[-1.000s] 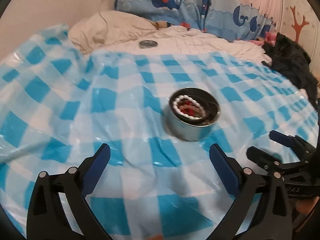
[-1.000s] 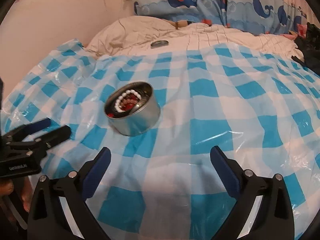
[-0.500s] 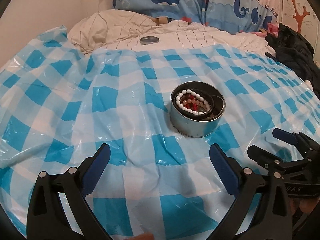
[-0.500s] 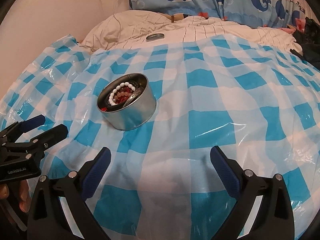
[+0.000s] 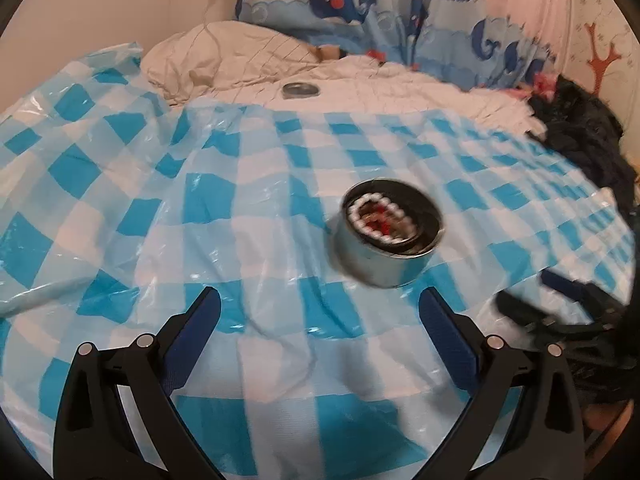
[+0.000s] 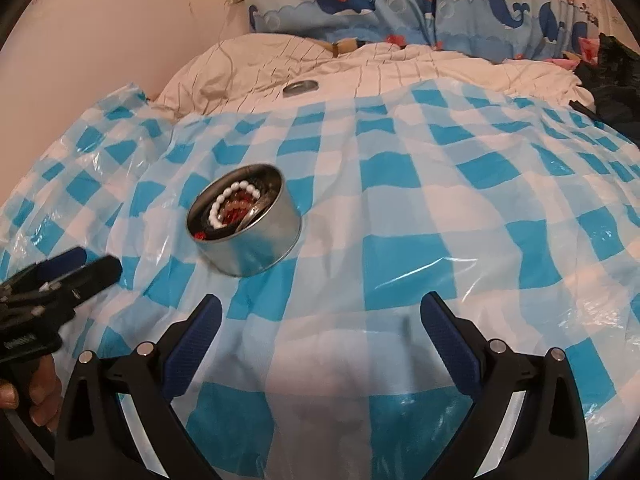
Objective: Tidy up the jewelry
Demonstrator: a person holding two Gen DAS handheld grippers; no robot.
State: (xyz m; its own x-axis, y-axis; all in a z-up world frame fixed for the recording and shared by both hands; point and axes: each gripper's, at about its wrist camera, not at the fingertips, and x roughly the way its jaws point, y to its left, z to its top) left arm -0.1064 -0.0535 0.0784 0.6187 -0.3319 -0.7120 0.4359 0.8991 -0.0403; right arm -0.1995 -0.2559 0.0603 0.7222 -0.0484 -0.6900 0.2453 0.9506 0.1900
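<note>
Looks like final step: tin [image 6: 250, 236] on the checked sheet [image 6: 400, 280] over the bed, already loaded with white beads [image 6: 232, 200], red beads and a dark band. Both tongs empty and spread wide, left tongs [image 5: 320, 344] and right tongs [image 6: 320, 344] hovering short of tin. Next probably fetching lid [image 6: 300, 88] from far quilt [image 6: 400, 72], well apart, then capping – needs flat edge grip on soft bedding
</note>
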